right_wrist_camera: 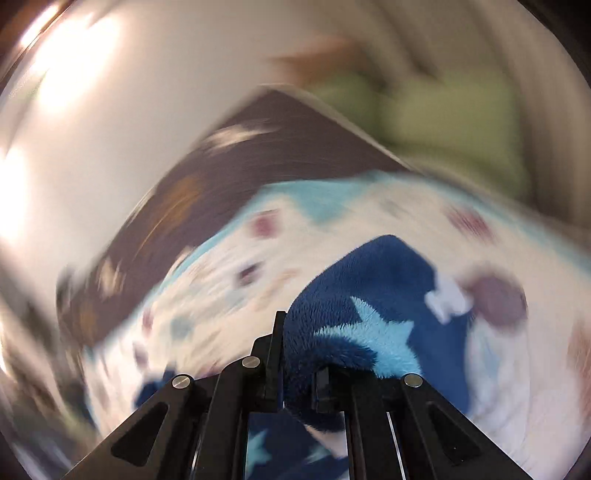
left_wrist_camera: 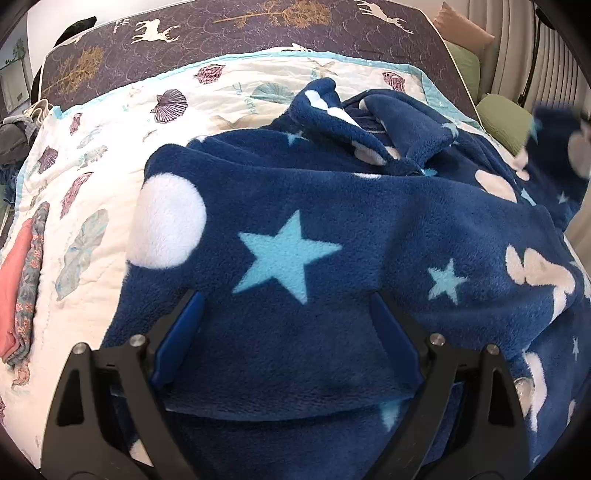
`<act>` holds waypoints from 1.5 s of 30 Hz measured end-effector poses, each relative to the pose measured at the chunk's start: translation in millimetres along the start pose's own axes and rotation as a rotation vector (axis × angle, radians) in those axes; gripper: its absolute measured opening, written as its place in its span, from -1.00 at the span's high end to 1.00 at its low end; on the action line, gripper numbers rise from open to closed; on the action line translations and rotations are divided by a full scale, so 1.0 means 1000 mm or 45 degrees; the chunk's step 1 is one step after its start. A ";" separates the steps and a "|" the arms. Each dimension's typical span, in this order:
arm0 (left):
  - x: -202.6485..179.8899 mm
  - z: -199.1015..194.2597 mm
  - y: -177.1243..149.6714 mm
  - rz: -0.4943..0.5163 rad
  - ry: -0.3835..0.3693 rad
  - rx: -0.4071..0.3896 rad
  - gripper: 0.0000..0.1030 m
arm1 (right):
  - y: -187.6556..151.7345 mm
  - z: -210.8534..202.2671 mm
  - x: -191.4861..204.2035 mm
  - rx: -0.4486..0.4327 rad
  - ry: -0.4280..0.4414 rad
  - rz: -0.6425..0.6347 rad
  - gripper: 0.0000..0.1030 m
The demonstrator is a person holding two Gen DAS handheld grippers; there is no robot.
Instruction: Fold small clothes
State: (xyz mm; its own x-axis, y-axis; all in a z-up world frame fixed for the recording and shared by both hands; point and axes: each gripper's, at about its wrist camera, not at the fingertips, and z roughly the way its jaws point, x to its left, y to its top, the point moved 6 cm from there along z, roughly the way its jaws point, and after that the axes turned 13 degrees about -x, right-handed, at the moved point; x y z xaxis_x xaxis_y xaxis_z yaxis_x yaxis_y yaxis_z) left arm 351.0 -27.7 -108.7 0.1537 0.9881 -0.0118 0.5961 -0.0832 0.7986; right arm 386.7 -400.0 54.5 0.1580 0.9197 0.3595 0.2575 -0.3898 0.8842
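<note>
- Fleece garment (left_wrist_camera: 332, 229): navy blue, light-blue stars, white dots.
- Quilt (left_wrist_camera: 110, 147): cream, purple shells, pale teal leaves, aqua border.
- Mat (left_wrist_camera: 221, 33): dark purple, white deer, gold trees.
- Cushion (left_wrist_camera: 502, 122): green.

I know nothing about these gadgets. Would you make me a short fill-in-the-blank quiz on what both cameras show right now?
1. The navy fleece garment is patterned with white circles and light blue ____.
2. The right gripper is ____ on a fold of that fleece.
3. The left gripper hovers over the fleece with its jaws ____.
4. The white quilt underneath is printed with ____.

Missing words: stars; shut; open; seashells
</note>
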 end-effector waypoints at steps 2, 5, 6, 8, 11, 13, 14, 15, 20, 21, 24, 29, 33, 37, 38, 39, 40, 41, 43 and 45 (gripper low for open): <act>0.002 -0.002 0.001 -0.013 -0.008 -0.003 -0.77 | -0.020 -0.013 0.074 0.022 0.148 -0.216 0.81; 0.012 -0.015 0.006 -0.096 -0.040 -0.024 -0.77 | -0.094 -0.024 0.166 0.185 0.317 -0.595 0.72; 0.016 -0.021 0.008 -0.137 -0.058 -0.038 -0.76 | -0.126 -0.026 0.185 0.245 0.329 -0.719 0.71; 0.029 -0.040 0.012 -0.240 -0.109 -0.078 -0.77 | -0.181 -0.028 0.202 0.344 0.304 -0.918 0.65; 0.042 -0.058 0.017 -0.313 -0.171 -0.094 -0.77 | -0.236 -0.037 0.205 0.305 0.184 -1.255 0.39; 0.045 -0.060 0.019 -0.343 -0.217 -0.072 -0.77 | -0.252 -0.044 0.205 0.211 0.125 -1.438 0.22; 0.046 -0.060 0.020 -0.369 -0.235 -0.059 -0.77 | -0.257 -0.052 0.207 0.150 0.103 -1.514 0.19; 0.046 -0.059 0.021 -0.394 -0.250 -0.053 -0.77 | -0.257 -0.057 0.206 0.124 0.094 -1.543 0.18; 0.020 -0.051 0.036 -0.421 -0.323 -0.028 -0.77 | -0.243 -0.075 0.202 0.228 0.289 -1.286 -0.09; 0.016 -0.050 0.037 -0.399 -0.314 -0.033 -0.77 | -0.240 -0.073 0.202 0.292 0.350 -1.157 -0.11; 0.012 -0.051 0.035 -0.353 -0.302 -0.041 -0.77 | -0.203 -0.058 0.179 0.518 0.525 -0.535 -0.21; 0.027 -0.049 0.020 -0.391 -0.253 0.003 -0.77 | -0.169 0.012 0.131 0.711 0.452 0.271 -0.25; 0.043 -0.057 0.017 -0.410 -0.213 -0.008 -0.77 | -0.187 0.069 0.125 0.845 0.336 0.576 0.10; 0.070 -0.071 0.021 -0.457 -0.136 -0.070 -0.76 | -0.175 0.055 0.191 0.692 0.545 0.339 0.75; 0.081 -0.075 0.021 -0.491 -0.118 -0.085 -0.77 | -0.176 0.041 0.218 0.663 0.628 0.194 0.68; 0.088 -0.076 0.020 -0.513 -0.107 -0.088 -0.77 | -0.187 0.024 0.243 0.689 0.715 0.089 0.61; 0.094 -0.076 0.018 -0.533 -0.098 -0.084 -0.77 | -0.197 0.011 0.260 0.750 0.783 0.030 0.40; 0.100 -0.077 0.015 -0.553 -0.095 -0.080 -0.77 | -0.209 0.001 0.273 0.822 0.842 0.000 0.33; 0.103 -0.078 0.009 -0.572 -0.109 -0.067 -0.76 | -0.223 -0.013 0.282 0.877 0.901 -0.050 0.33; 0.098 -0.076 0.005 -0.576 -0.152 -0.043 -0.76 | -0.228 -0.020 0.272 0.861 0.840 -0.076 0.29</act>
State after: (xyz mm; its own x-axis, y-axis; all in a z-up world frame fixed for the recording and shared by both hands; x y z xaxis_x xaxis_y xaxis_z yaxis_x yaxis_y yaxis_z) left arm 309.2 78.9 -60.5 -0.0248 0.9021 -0.4308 0.5986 0.3585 0.7164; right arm 352.0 -60.4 -43.2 -0.3909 0.6993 0.5985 0.7785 -0.0957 0.6203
